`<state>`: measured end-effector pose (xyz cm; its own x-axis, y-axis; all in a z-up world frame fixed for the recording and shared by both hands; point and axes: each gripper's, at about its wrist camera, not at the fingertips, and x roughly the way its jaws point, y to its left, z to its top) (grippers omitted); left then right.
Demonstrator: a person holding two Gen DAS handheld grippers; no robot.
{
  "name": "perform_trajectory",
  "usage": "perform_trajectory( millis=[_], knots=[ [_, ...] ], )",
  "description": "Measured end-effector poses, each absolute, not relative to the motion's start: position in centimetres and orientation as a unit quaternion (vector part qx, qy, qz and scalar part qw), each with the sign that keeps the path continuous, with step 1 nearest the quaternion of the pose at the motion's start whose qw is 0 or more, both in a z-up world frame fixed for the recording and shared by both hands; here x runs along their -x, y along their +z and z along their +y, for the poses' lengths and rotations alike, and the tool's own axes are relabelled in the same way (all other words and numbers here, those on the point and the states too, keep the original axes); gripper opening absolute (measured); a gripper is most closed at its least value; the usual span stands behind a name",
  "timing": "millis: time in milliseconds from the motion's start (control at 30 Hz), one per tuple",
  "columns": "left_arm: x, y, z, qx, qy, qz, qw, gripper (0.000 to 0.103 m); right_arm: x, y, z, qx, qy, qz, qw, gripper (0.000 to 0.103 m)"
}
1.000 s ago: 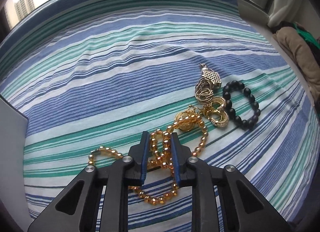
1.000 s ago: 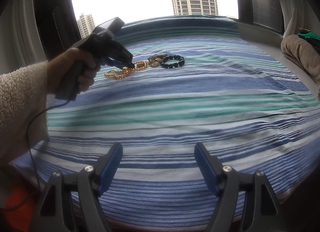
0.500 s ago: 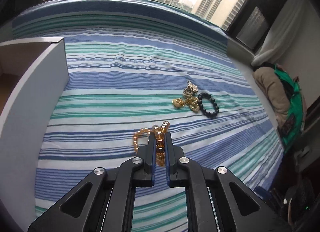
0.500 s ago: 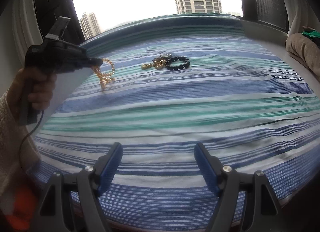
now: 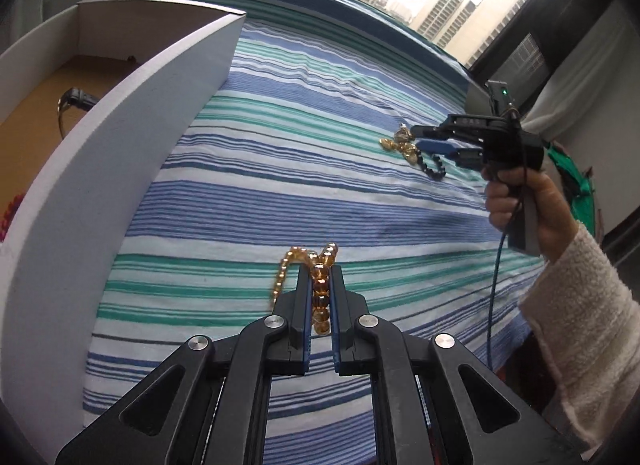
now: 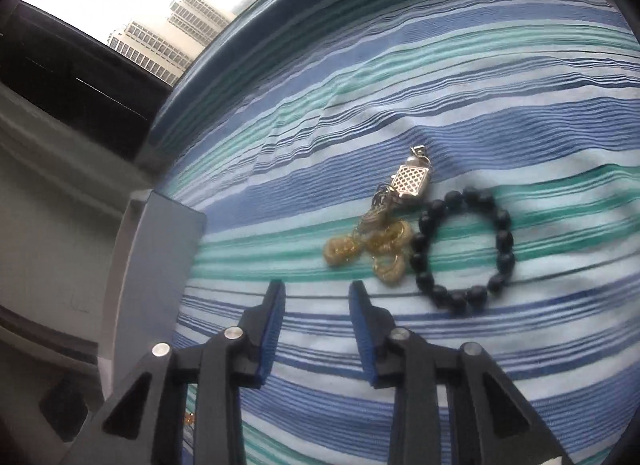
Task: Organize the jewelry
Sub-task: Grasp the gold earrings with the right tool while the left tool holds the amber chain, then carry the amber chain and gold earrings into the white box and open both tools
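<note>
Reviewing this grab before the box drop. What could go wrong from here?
1. The amber bead strand is pinched by only a few beads in the left tool; the loose loop could snag the white box wall.
2. The right tool, jaws closing on nothing, sits by the tangled gold pieces touching the black bracelet; it may drag several at once.
</note>
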<state>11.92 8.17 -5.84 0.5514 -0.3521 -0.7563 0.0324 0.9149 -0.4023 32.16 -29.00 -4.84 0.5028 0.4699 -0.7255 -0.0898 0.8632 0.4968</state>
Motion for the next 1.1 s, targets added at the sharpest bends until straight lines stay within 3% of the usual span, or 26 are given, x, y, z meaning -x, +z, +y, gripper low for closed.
perform_trajectory(
  millis=[333, 533, 767, 900, 1067, 1100],
  knots=[
    [-11.3, -6.9, 9.4, 0.2, -0.124, 0.46, 0.856, 0.005, -35.7, -5.5, -24.6, -0.057, 0.089, 0.526, 0.844, 0.033],
    [-11.0, -7.3, 9.7, 0.206, -0.127, 0.463, 0.853, 0.005, -34.3, -5.4, -24.4, -0.163, 0.186, 0.572, 0.782, 0.036],
    [-10.6, -7.1, 10.0, 0.208, -0.123, 0.463, 0.853, 0.006, -34.1, -5.3, -23.1, -0.047, 0.116, 0.557, 0.821, 0.036],
    [-10.6, -7.4, 9.8, 0.207, -0.124, 0.468, 0.85, 0.005, -33.7, -5.9, -21.9, -0.01, 0.142, 0.538, 0.831, 0.047],
    [-10.8, -7.6, 9.4, 0.216, -0.127, 0.474, 0.844, 0.006, -33.0, -7.1, -17.6, 0.101, 0.122, 0.525, 0.836, 0.046],
    [-10.8, -7.6, 9.4, 0.219, -0.127, 0.474, 0.843, 0.006, -32.9, -7.3, -17.0, 0.129, 0.106, 0.52, 0.838, 0.038]
  ],
)
